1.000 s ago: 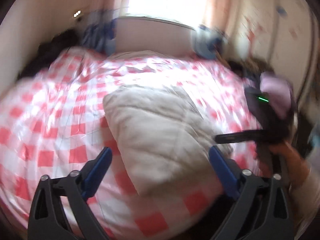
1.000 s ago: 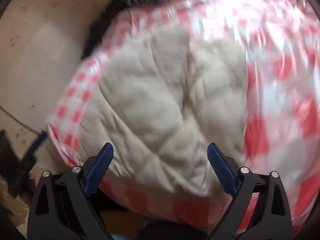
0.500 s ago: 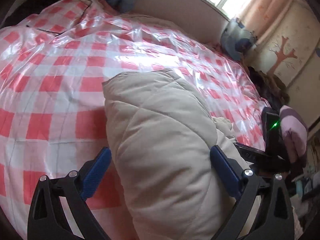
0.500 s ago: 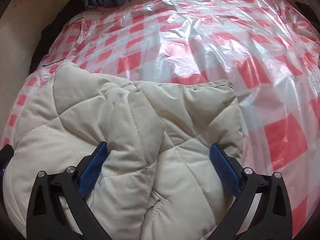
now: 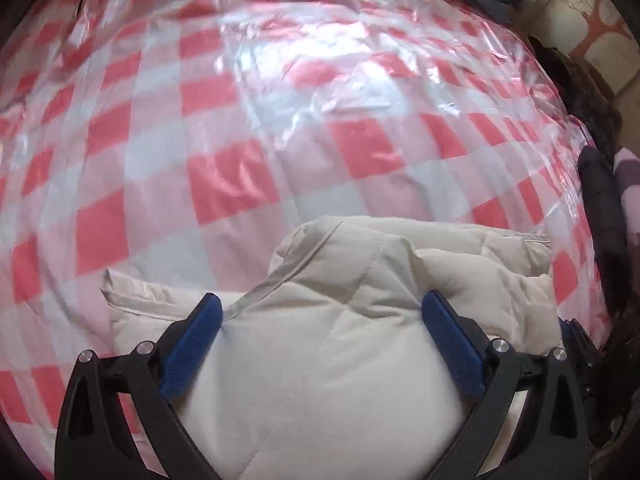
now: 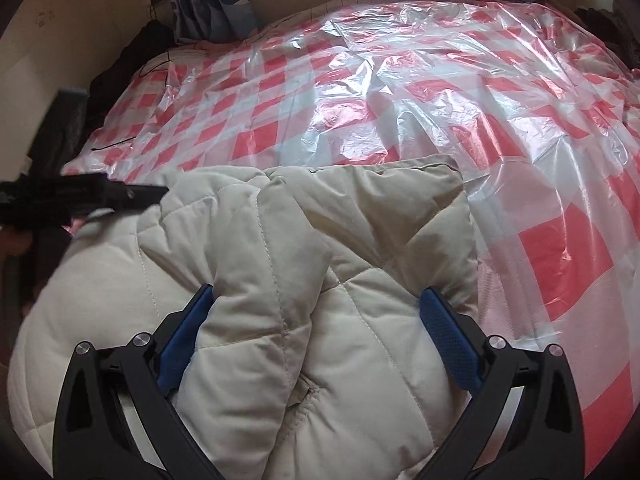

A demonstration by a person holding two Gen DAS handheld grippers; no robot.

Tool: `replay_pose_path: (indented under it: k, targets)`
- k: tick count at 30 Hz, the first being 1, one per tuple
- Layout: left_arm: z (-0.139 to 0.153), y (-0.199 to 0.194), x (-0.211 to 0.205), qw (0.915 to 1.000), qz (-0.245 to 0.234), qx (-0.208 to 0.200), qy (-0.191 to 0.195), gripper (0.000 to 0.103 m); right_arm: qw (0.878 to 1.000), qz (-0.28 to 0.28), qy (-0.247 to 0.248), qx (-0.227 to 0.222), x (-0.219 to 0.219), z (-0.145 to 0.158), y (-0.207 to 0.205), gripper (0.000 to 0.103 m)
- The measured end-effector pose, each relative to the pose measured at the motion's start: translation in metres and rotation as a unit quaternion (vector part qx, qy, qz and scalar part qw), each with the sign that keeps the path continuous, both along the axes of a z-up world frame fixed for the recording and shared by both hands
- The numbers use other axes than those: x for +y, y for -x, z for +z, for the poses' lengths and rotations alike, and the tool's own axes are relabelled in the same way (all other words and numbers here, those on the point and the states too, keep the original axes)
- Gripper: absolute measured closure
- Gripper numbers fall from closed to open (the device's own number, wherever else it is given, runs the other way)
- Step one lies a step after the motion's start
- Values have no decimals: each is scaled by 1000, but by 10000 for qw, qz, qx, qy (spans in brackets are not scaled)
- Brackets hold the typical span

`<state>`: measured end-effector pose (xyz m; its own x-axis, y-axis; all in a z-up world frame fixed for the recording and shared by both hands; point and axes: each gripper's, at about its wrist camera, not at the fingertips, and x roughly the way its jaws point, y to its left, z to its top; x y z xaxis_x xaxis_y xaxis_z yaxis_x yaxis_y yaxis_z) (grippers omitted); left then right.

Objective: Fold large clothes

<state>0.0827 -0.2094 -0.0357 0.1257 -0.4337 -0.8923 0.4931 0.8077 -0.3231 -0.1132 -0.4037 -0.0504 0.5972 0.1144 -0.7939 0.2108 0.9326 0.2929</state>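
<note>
Surface: red-checked plastic sheet over bed.
Jacket: cream quilted, bunched near.
Left gripper: jaws apart, straddling jacket.
Right gripper: jaws apart, straddling jacket.

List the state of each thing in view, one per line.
Cream quilted jacket: folded into a puffy bundle, lying on the sheet.
Left tool: open, fingers straddling the jacket.
Right tool: open, fingers straddling the jacket.
Red-and-white checked plastic sheet: spread over the bed, wrinkled, glossy.
</note>
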Motion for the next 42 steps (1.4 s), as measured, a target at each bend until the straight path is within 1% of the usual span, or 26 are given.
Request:
replay_pose_path:
  k: [1, 2, 5, 7, 9, 11, 14, 16, 18, 19, 20, 22, 23, 24, 27, 29, 30, 31, 32, 33, 34, 35, 36, 38, 40, 42]
  targets:
    - [2, -2, 15, 9994, 179, 77, 279, 7, 10000, 75, -30, 28, 0, -1, -2, 6]
    - [8, 1, 29, 9984, 354, -9, 449, 8, 9998, 154, -60, 73, -1, 0, -4, 6]
    - [39, 31, 75, 9949, 618, -402, 695, 8, 9982, 338, -448, 205, -14, 15, 0, 6]
    - [54, 64, 111, 9928, 676, -420, 892, 7, 9932, 434, -1065, -187, -26, 39, 24, 6]
    - [51, 93, 140, 9920, 678, -242, 1041, 7, 9865, 540, -1484, -425, -32, 53, 47, 6]
    - [35, 121, 158, 9893, 705, 170, 1267, 7, 9826, 701, -1695, -303, -30, 53, 60, 6]
    - [7, 145, 163, 9787, 1037, 615, 1663, 7, 9840, 875, -1532, 244, -11, 32, 61, 6]
    - [0, 148, 163, 9734, 1146, 790, 1821, 7, 9859, 749, -1479, 243, 0, 17, 60, 6]
    - [12, 156, 156, 9772, 1025, 582, 1765, 10, 9844, 491, -1682, 179, 6, 12, 59, 6]
    - [26, 162, 150, 9797, 778, 427, 1797, 24, 9829, 429, -1788, 129, 11, 14, 57, 6]
    - [42, 170, 144, 9832, 522, 256, 1731, 26, 9807, 481, -1894, 56, 19, 17, 56, 6]
    - [74, 191, 128, 9928, 134, -356, 1140, 26, 9786, 680, -1940, 58, 36, 21, 54, 6]
    - [81, 199, 124, 9943, -13, -518, 930, 26, 9803, 789, -1809, 119, 43, 22, 54, 6]
    - [85, 203, 124, 9941, -122, -516, 950, 26, 9835, 941, -1536, 175, 47, 24, 54, 6]
    - [82, 208, 140, 9941, 154, -502, 949, 26, 9912, 968, -838, 342, 34, 23, 59, 6]
    - [77, 208, 163, 9887, 587, -403, 1319, 16, 9934, 860, -498, 575, 24, 22, 67, 6]
    - [72, 208, 174, 9842, 848, -311, 1523, 12, 9923, 861, -591, 664, 19, 22, 71, 6]
    - [66, 204, 182, 9800, 1034, -206, 1686, 7, 9910, 848, -764, 698, 14, 23, 75, 6]
    - [60, 200, 188, 9767, 1134, -71, 1818, 7, 9897, 859, -943, 642, 11, 27, 80, 6]
    - [52, 194, 190, 9744, 1150, 86, 1929, 7, 9861, 892, -1309, 498, 7, 30, 83, 6]
    - [43, 190, 189, 9726, 1152, 261, 2002, 7, 9775, 867, -1883, 378, 0, 31, 86, 6]
    - [36, 185, 187, 9726, 1183, 372, 1965, 7, 9707, 778, -2246, 339, -5, 30, 87, 6]
    - [28, 179, 186, 9721, 1271, 447, 1922, 7, 9687, 731, -2351, 323, -7, 31, 85, 6]
    - [17, 169, 188, 9660, 1387, 577, 2105, 6, 9683, 803, -2338, 347, -2, 31, 82, 6]
    - [8, 159, 187, 9571, 1533, 769, 2337, 6, 9684, 859, -2276, 548, 9, 27, 70, 6]
    - [-4, 152, 177, 9492, 1453, 1109, 2561, 6, 9692, 873, -2210, 652, 19, 23, 64, 6]
